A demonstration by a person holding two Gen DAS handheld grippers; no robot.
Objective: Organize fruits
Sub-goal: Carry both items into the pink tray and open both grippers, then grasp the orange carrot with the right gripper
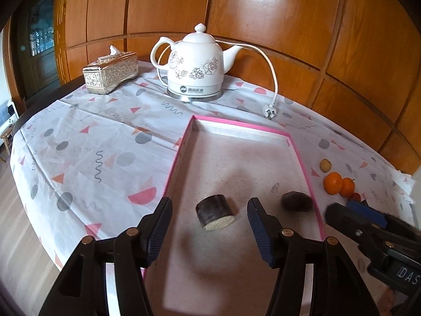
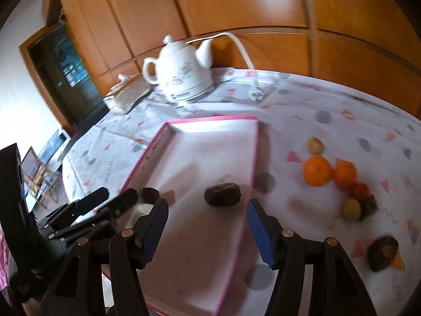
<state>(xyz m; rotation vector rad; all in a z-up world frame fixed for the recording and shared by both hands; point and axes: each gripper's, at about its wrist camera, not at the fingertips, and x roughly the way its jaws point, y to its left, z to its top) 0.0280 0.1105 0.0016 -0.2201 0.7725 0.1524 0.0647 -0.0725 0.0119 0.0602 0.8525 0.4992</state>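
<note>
A pink-rimmed tray [image 1: 302, 158] [image 2: 255, 152] lies on the table. In it are a dark cut stalk piece [image 1: 215, 212] and a dark round fruit [image 1: 296, 201] [image 2: 222, 194]. My left gripper [image 1: 209, 227] is open and empty, just in front of the stalk piece. My right gripper [image 2: 208, 226] is open and empty above the tray's right side; it also shows in the left wrist view [image 1: 350, 212]. Right of the tray lie two oranges [image 2: 317, 170] [image 1: 332, 183], a small yellowish fruit [image 2: 315, 145], a red fruit [image 2: 361, 189], a yellow fruit [image 2: 351, 208] and a dark fruit [image 2: 382, 253].
A white kettle [image 1: 196, 64] [image 2: 181, 75] stands at the back with its cord and plug [image 1: 269, 112]. A silver tissue box [image 1: 110, 73] is at the back left. The patterned tablecloth [image 1: 92, 144] ends at the table edge on the left.
</note>
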